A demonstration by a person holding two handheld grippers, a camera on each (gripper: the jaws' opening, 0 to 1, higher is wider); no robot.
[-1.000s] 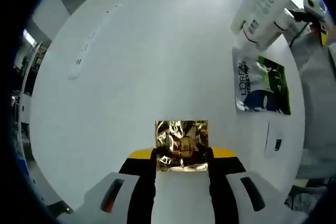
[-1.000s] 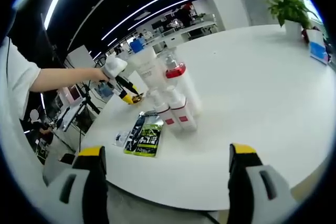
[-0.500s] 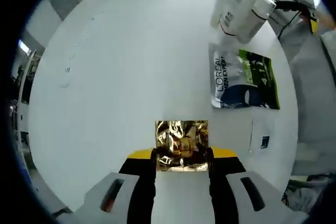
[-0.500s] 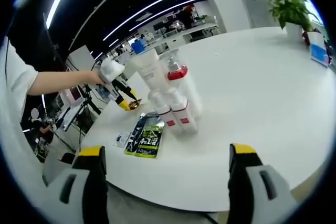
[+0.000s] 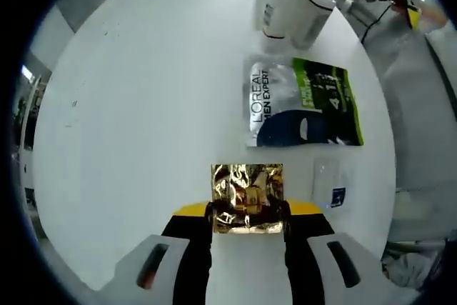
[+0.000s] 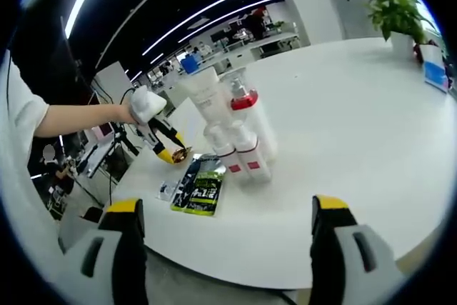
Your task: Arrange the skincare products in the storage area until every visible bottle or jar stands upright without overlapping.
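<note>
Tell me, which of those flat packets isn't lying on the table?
The shiny gold foil packet: the left gripper holds it pinched above the white table. The green-and-blue L'Oreal Men Expert sachet and the small clear sachet lie flat.

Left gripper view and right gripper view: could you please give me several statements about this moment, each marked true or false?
1. The left tool is shut on a gold sachet. True.
2. The right tool holds a bottle. False: it is open, holding nothing.
3. The green sachet lies flat on the table. True.
4. The bottles lie toppled. False: they stand upright, close together.
5. A small clear sachet lies beside the green sachet. True.
</note>
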